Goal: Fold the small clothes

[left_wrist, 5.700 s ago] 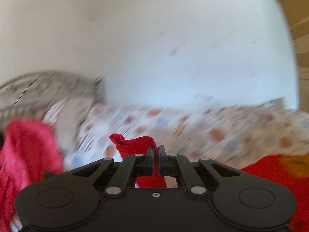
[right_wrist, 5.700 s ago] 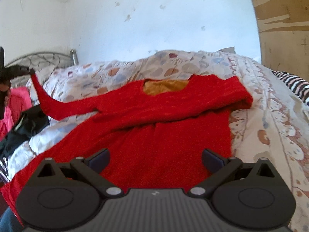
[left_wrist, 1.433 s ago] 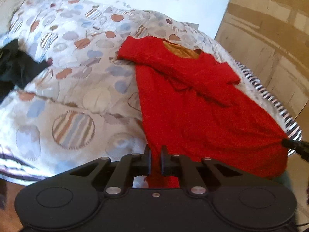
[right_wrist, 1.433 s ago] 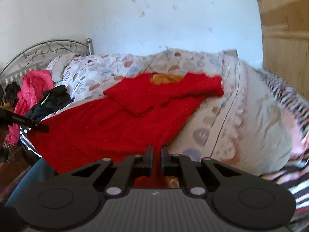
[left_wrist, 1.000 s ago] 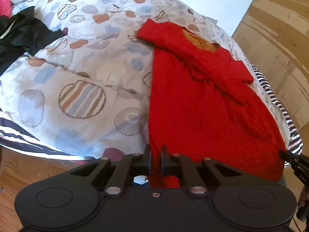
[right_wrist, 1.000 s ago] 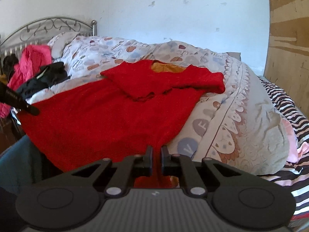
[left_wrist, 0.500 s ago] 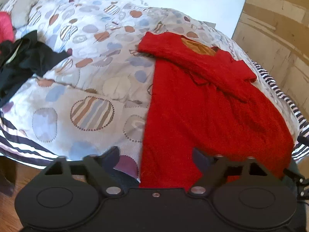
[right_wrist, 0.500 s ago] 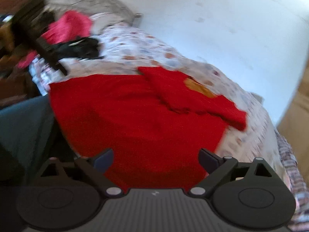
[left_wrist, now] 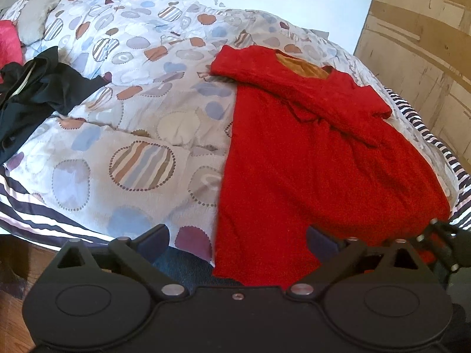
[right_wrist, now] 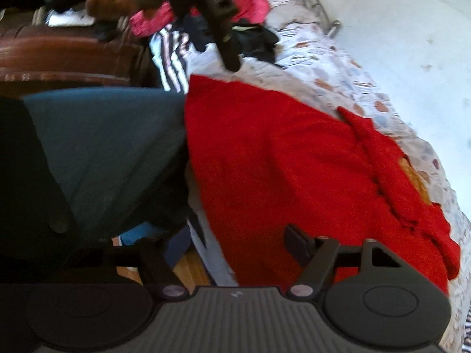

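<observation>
Red garment (left_wrist: 309, 176) hem behind gripper (left_wrist: 238, 241)

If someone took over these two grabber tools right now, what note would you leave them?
Left gripper: open, empty, over the near hem.
Right gripper: open, empty, at the hem's other side.
Red sweater: flat on the patterned quilt, hem hanging over the bed edge, both sleeves folded across the chest.
Done: sleeves in.
Left: probably fold the body hem to collar. A black garment lies unfolded beside it.
</observation>
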`<state>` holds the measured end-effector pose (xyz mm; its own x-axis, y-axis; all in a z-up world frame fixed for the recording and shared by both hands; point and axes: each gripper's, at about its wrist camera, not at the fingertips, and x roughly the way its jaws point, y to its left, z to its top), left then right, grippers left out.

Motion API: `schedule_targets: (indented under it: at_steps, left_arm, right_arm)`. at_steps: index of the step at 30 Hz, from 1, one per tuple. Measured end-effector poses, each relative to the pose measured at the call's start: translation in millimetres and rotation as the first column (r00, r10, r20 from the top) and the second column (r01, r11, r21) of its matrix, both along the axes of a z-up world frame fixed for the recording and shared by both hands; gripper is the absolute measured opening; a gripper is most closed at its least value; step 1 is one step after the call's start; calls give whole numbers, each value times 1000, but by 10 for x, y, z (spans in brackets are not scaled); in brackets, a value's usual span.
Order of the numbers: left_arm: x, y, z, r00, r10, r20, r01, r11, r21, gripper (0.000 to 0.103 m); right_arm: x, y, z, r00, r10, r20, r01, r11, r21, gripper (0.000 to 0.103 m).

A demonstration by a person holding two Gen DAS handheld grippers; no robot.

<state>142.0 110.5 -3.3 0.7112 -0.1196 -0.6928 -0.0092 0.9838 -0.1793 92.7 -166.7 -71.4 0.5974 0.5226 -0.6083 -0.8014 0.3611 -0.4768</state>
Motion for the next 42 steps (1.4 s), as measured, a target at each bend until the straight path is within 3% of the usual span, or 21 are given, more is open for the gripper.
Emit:
schedule_targets:
  at_steps: [3,6,10,12,15,18,24,28,31,35,37,42]
  left_arm:
    - [-17,13,24,1000,1,8,-1,1000,7,100]
    - [-31,10,48,1000,-3,18,3,1000,10,100]
    - [-63,-17,98,998,-31,58,31,1000,4,100]
    - [-84,-55,127,994,-63,88,64,998,-2,100]
    - [-143,-136,177,980,-132,149,134,991,1,100]
    - [-199,-240,196,959,-195,205,193,981,29,101]
    - [-219,-510,79,924,-323,204,307,946,105,101]
    - [-204,-702,-35,905,-388,176,350,913,211,101]
    - [-147,-792,-119,898,-416,145,370,891,263,101]
    - [9,-873,-258,905,-415,94,363,868,340,100]
    - [82,-871,-305,910,-409,71,356,856,375,94]
    - [175,-729,-356,926,-377,36,334,858,389,80]
  right_arm:
    - [42,29,-108,1000,-17,16,18,999,-44,69]
    - [65,27,-191,997,-33,68,38,997,-72,57]
    - [107,-8,-124,995,-59,75,63,997,-43,20]
    - [168,-49,-22,998,-67,10,67,998,4,15]
    - [372,-199,212,977,-91,-192,120,982,146,14]
    - [691,-422,432,910,-111,-400,246,921,304,13]
    - [1230,-700,594,787,-82,-611,414,804,426,12]
    - [1513,-809,575,706,-55,-706,489,759,431,12]
    - [1685,-874,519,663,-36,-748,531,727,436,12]
    - [1844,-897,427,627,-19,-779,564,701,437,12]
    - [1903,-930,388,606,-8,-795,584,684,438,12]
    - [2024,-929,338,589,1,-808,606,661,442,12]
